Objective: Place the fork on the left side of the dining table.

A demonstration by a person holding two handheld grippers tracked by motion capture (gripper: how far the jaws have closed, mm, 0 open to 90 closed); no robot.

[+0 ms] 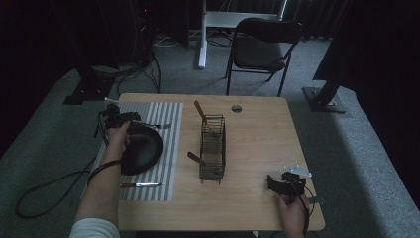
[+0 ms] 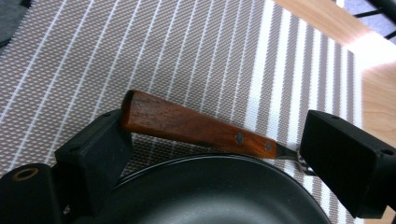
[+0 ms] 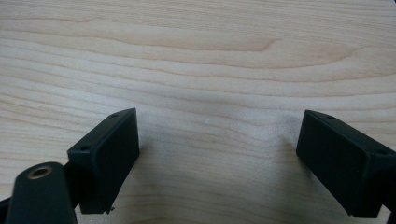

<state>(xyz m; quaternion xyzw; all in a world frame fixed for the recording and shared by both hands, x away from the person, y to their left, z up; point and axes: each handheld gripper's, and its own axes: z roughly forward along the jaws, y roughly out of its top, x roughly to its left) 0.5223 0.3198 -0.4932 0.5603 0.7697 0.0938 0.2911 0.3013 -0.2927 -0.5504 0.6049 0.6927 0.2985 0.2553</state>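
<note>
Tongs on the left (image 2: 212,149) gape wide over a striped mat (image 1: 168,148), straddling a wooden-handled fork (image 2: 196,128) beside a black pan (image 1: 141,148). A wire rack (image 1: 213,148) stands mid-table. Right tongs (image 3: 217,161) hang open over bare table (image 3: 196,56).

The high view is looking forward and down from above the person's side, taking in the whole table (image 1: 257,144). The left gripper view is riding close behind its spread jaws, facing the striped mat (image 2: 187,51), a wooden-handled utensil (image 2: 196,126) between them. The right gripper view is hovering near bare tabletop. Both gripper views are sharing ground with the high view.
</note>
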